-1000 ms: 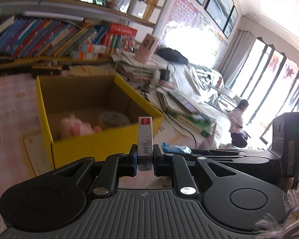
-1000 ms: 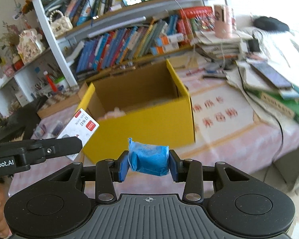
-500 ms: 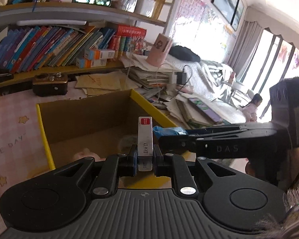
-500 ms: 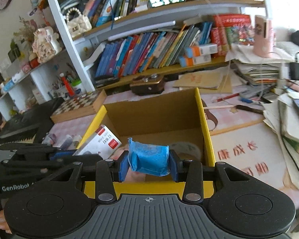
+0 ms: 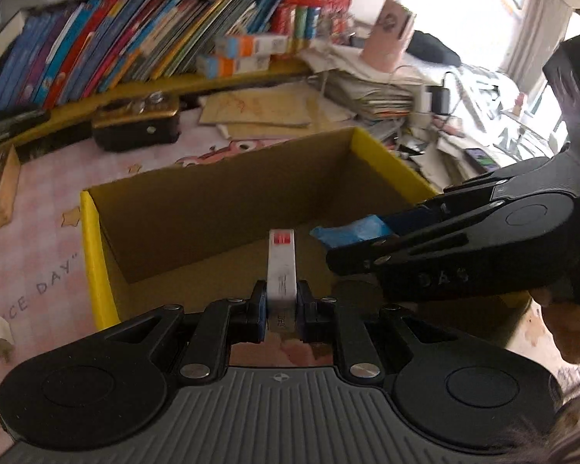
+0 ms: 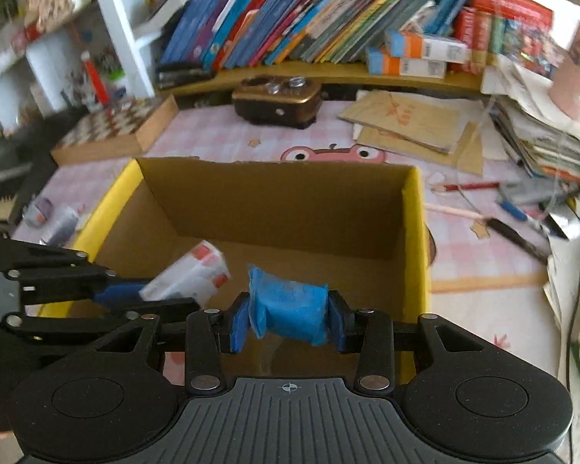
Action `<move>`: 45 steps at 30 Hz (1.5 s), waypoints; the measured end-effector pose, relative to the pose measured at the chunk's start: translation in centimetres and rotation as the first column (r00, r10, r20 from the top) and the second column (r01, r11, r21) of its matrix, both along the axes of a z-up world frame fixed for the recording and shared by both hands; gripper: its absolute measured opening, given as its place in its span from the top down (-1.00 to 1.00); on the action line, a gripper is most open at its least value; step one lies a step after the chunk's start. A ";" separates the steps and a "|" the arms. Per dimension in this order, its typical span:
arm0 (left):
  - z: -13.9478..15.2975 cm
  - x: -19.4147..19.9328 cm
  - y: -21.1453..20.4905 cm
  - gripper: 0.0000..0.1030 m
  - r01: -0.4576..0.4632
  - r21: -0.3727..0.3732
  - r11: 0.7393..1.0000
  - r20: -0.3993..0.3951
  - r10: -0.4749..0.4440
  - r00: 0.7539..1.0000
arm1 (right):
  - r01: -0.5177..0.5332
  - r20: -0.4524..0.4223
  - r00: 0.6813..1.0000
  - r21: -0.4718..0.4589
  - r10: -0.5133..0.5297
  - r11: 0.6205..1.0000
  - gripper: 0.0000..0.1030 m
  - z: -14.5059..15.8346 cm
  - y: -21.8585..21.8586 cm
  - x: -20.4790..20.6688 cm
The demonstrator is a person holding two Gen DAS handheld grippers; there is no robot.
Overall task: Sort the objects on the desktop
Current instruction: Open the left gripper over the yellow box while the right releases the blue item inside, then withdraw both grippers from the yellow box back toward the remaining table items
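Cardboard, yellow outside and plain brown inside, forms the open box [image 6: 415, 232] that both your grippers hang over, so each load can drop straight in. Your left gripper [image 5: 281, 311] pinches a slim white carton with a red label [image 5: 281, 266] by its narrow faces, jaws nearly together, leaving its stiff length jutting out over the box floor. Your right gripper [image 6: 286, 319] clamps a soft blue packet [image 6: 290, 311], crinkled and slightly squashed between blue pads, jaws partly spread to suit its bulk. Both items sit above the box interior, close beside each other but apart. Around the box, the pink checked tablecloth [image 6: 220, 135] carries pencils, papers and a chessboard [image 6: 116, 125].
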State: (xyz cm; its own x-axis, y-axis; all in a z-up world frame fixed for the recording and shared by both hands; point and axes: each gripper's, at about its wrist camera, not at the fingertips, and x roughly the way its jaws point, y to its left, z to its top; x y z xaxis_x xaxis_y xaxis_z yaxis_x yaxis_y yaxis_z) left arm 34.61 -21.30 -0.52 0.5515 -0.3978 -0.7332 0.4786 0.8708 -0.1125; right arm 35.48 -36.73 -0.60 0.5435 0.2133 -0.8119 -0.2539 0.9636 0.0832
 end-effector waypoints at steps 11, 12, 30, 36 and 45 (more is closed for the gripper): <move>-0.2 0.1 0.1 0.46 -0.022 0.074 0.997 0.016 0.021 1.000 | -0.063 -0.063 0.996 -0.070 0.059 0.996 0.21 -1.7 2.0 2.5; 0.0 0.0 0.3 0.34 -0.031 0.068 0.997 0.024 0.029 0.999 | -0.061 -0.066 0.996 -0.056 0.057 0.997 0.19 -1.7 1.9 2.6; 5.2 -6.7 4.9 -0.90 -0.159 -0.115 0.981 0.270 0.185 0.945 | 0.013 0.138 0.990 0.184 -0.039 0.983 -0.66 4.2 -1.5 -3.1; 6.8 -10.2 6.9 -0.96 -0.180 -0.180 0.967 0.334 0.233 0.913 | 0.053 0.274 0.955 0.205 -0.109 0.977 -0.77 6.1 -1.8 -7.5; 7.6 -15.2 9.6 -1.00 -0.206 -0.257 0.944 0.352 0.290 0.890 | 0.189 0.373 0.889 0.228 -0.265 0.955 -0.85 6.6 -2.2 -13.7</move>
State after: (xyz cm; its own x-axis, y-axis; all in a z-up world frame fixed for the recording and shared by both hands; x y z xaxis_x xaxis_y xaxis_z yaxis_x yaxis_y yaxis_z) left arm 19.38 -11.72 7.04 0.8713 -0.3300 -0.3632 0.2921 0.9435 -0.1564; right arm 21.81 -38.97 5.99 0.8620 0.1667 -0.4787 -0.0783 0.9768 0.1992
